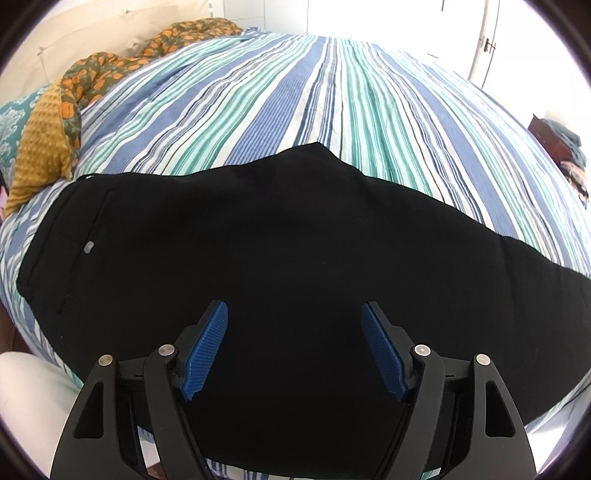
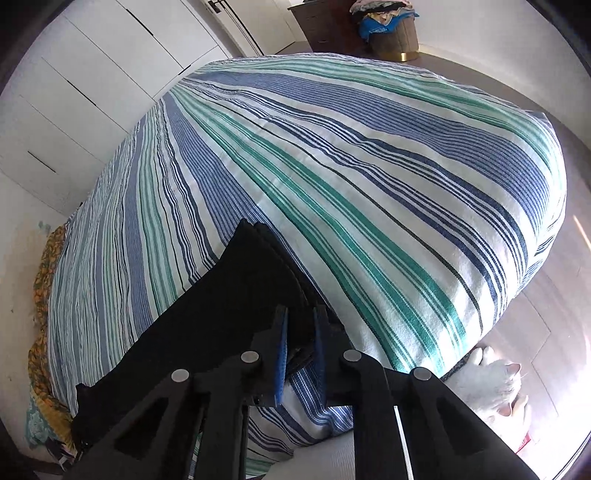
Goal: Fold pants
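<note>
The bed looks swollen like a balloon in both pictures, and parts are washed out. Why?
Left wrist view: the fisheye lens bulges the striped bedspread, and the window light at top right is blown out. Right wrist view: same bulge; sun glare whitens the floor at right.

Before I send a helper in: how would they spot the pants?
Find the bed with the striped bedspread. Along its near edge lie the pants, the only plain black cloth there; the blanket by the pillows is orange-patterned.

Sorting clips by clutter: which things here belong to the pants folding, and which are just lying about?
Part of the job:
- black pants
- right gripper, shut on the pants' leg end
- left gripper, open above them
- striped bedspread

Lying about:
- orange patterned blanket
- laundry basket
- white cat
</note>
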Demonstrator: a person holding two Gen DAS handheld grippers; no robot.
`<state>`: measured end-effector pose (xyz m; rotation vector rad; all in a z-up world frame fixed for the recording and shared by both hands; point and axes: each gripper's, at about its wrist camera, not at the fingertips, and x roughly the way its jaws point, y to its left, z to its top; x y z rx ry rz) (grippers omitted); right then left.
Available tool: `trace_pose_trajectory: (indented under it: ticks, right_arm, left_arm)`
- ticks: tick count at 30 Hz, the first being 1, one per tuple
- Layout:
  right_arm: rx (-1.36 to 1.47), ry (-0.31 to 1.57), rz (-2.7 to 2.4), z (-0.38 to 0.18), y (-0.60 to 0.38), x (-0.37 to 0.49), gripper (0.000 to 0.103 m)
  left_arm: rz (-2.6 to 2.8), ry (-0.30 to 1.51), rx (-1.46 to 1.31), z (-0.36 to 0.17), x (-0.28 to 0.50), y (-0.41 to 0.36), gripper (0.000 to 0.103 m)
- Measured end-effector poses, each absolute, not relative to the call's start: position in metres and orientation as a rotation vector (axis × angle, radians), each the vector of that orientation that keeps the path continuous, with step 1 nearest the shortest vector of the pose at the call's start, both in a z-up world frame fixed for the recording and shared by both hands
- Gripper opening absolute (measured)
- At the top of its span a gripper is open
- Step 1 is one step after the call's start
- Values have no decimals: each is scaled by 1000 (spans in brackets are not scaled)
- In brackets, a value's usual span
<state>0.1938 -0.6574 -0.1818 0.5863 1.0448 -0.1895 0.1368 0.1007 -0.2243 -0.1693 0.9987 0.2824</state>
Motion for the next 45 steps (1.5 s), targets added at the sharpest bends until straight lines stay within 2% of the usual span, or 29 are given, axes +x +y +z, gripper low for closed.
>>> trace_pose_trajectory:
  ticks: [2, 5, 11, 16, 18, 23, 27, 38, 41, 45]
  right_arm:
    - [610, 1056, -172, -183, -663, 194, 17]
    - [726, 1015, -175, -181, -678, 184, 45]
    - [976, 1041, -96, -197, -692, 169, 46]
    - [945, 1122, -75, -216, -691, 187, 46]
    - [968, 1116, -44, -220, -691, 192, 49]
    - [1011, 1079, 81, -221, -686, 193, 49]
    - [964, 1107, 55, -222, -675, 200, 49]
    - [778, 1169, 91, -213, -650, 232, 49]
    - [775, 1158, 76, -214, -650, 240, 49]
    - [832, 1235, 160, -230, -649, 251, 49]
  left_arm:
    - [278, 1000, -158, -225, 137, 98, 77]
    - [276, 999, -150, -224, 136, 96, 77]
    - [281, 1008, -146, -227, 138, 95, 77]
    - [282, 1009, -139, -228, 136, 94, 77]
    - [286, 1008, -146, -228, 136, 96, 77]
    - [292, 1021, -176, -233, 136, 100, 79]
    - [297, 1025, -147, -236, 137, 95, 83]
    - [294, 1021, -136, -236, 134, 95, 84]
    - [299, 1020, -127, -237, 135, 94, 86]
    - [297, 1019, -130, -237, 136, 96, 87]
